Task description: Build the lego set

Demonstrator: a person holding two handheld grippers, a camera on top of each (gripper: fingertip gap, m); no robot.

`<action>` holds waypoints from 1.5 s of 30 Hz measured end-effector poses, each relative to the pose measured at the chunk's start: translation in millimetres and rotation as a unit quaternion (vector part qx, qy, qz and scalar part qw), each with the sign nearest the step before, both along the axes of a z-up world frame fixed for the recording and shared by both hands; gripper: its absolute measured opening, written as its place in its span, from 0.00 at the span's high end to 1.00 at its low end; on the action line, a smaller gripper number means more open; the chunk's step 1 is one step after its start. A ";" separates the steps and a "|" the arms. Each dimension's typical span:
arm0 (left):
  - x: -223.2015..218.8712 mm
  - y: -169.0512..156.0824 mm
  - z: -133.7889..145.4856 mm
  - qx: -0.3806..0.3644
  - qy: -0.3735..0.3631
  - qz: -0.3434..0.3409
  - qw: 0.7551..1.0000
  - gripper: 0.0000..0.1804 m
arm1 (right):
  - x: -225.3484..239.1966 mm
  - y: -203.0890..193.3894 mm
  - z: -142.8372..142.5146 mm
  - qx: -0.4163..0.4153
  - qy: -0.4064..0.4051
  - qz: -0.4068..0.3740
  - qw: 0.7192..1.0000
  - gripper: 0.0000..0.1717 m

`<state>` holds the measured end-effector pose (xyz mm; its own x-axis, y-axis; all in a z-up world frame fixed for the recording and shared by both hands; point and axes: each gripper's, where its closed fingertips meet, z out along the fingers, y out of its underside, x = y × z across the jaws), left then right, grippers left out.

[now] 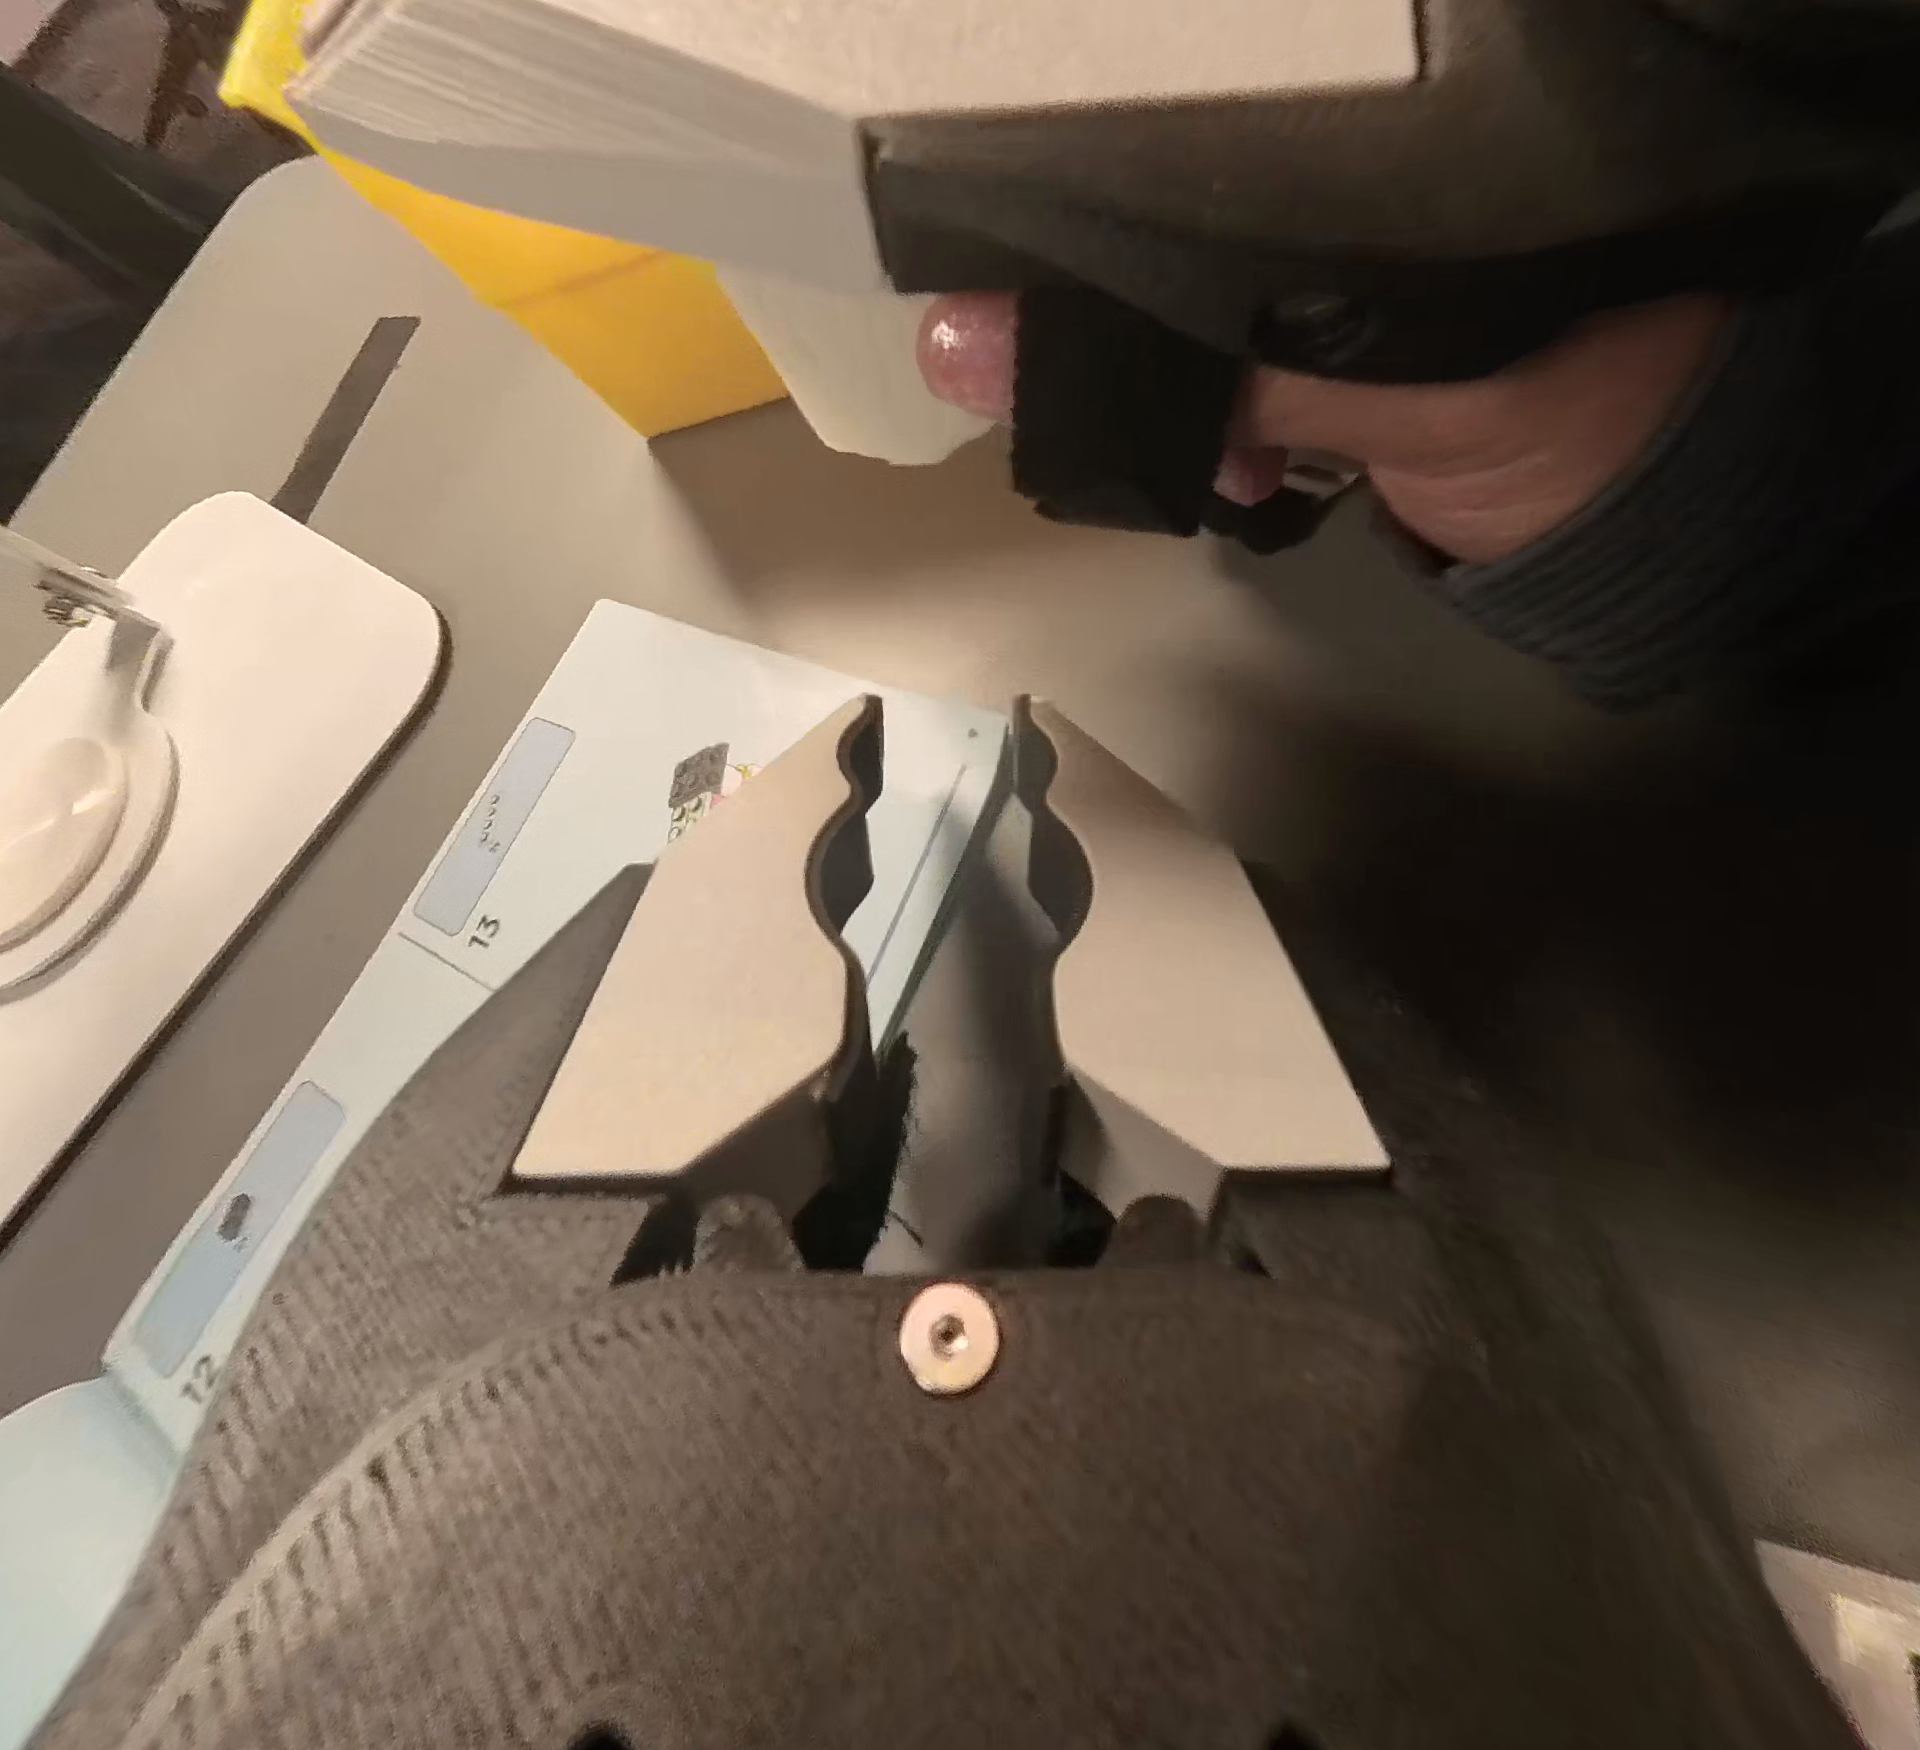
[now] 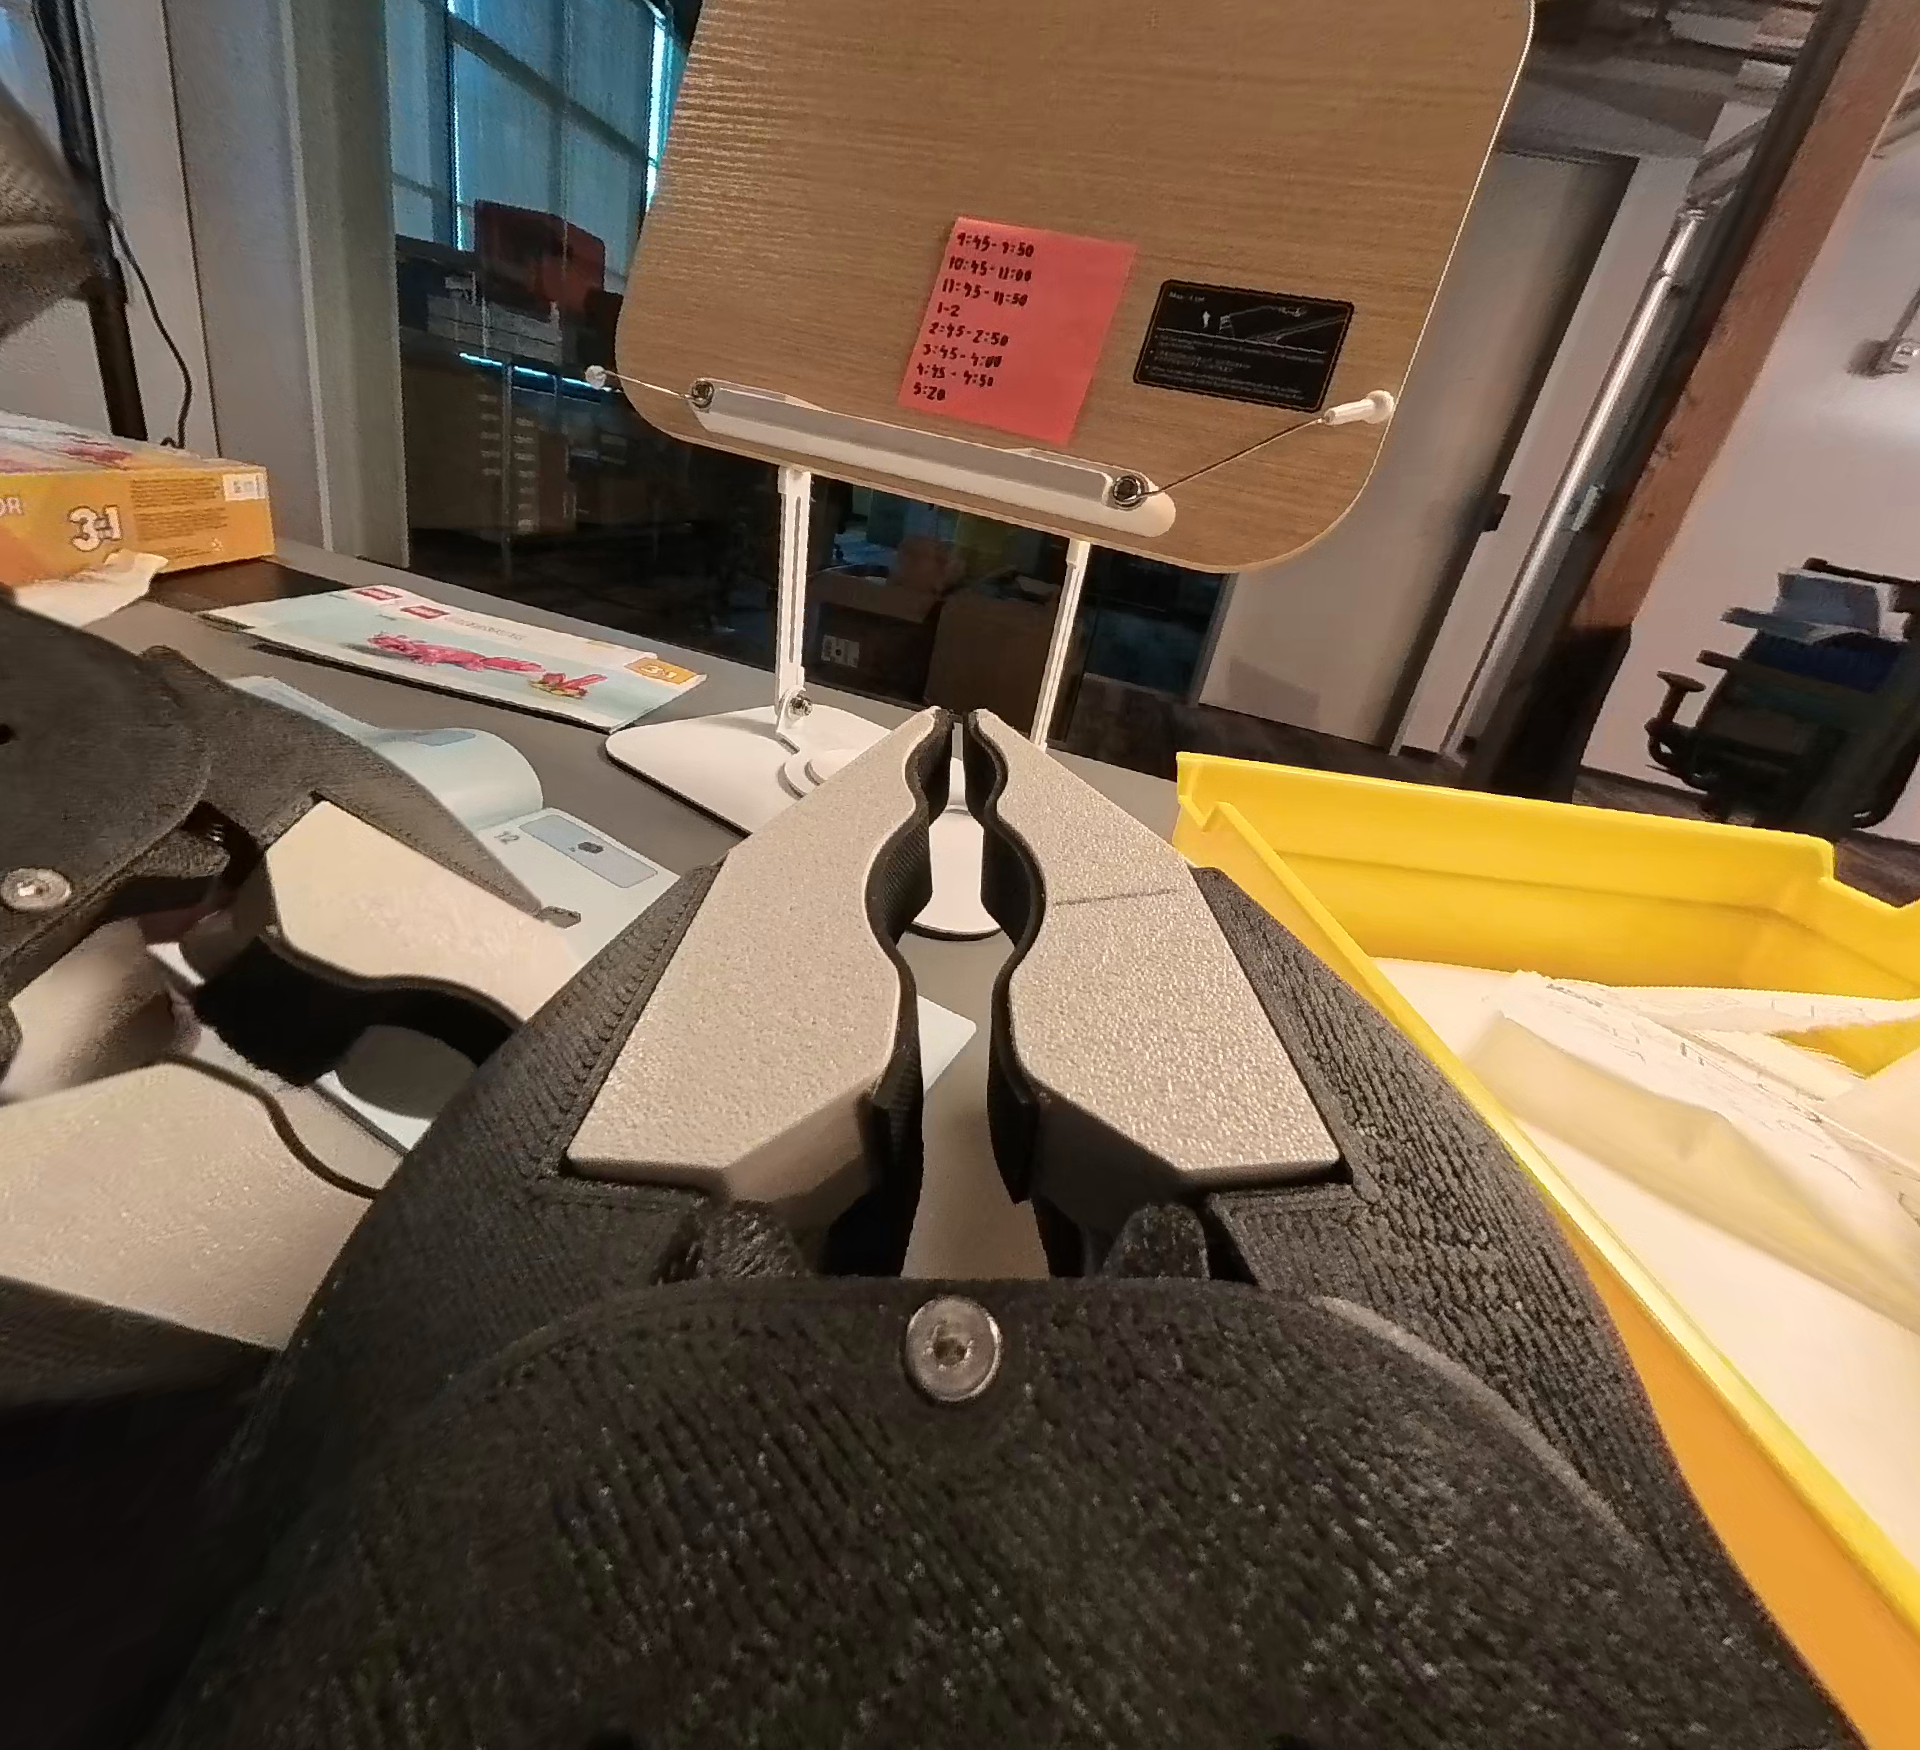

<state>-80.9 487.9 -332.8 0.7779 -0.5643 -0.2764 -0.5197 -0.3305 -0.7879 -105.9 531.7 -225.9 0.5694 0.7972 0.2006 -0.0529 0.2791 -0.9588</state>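
Note:
An open light-blue instruction booklet [image 1: 623,765] lies on the dark table [image 1: 831,547]. My left gripper [image 1: 948,724] hangs over its near right corner with the fingers apart. A page edge runs up between the pads, close to the right finger [image 1: 1049,827], and neither pad presses on it. My right gripper [image 2: 958,726] is shut, with nothing between its tips, and points at the white base of a book stand [image 2: 707,755]. In the left wrist view the right gripper [image 1: 353,7] is above, held by a hand [image 1: 1455,453]. The left gripper [image 2: 457,1025] shows at the left of the right wrist view, over the booklet [image 2: 582,853].
The stand's wooden board [image 2: 1091,173] carries a pink note and a black label. A yellow bin [image 2: 1455,869] with pale paper bags [image 2: 1662,1077] is at the right; it also shows in the left wrist view [image 1: 582,287]. A closed booklet [image 2: 468,651] and a yellow box [image 2: 135,505] lie at the back left. Tip to tip, the grippers are about 11 cm apart.

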 end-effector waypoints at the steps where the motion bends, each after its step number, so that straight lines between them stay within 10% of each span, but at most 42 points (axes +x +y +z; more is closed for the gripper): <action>1: -0.2 0.3 -0.4 -0.004 -0.004 0.001 1.000 0.86 | -0.1 -0.1 0.0 0.000 0.000 0.000 1.000 1.00; 22: -15.9 3.7 -8.7 -0.009 0.048 0.039 0.998 1.00 | 1.1 -0.4 0.6 0.000 0.001 0.000 1.000 1.00; 31: -57.8 2.5 42.0 0.090 -0.050 0.109 0.989 1.00 | -4.2 2.8 -13.1 0.014 -0.069 -0.027 0.997 1.00; 45: -43.9 -36.9 94.4 0.083 -0.371 -0.046 0.924 1.00 | -51.3 -47.6 -65.3 0.165 -0.296 0.049 0.940 1.00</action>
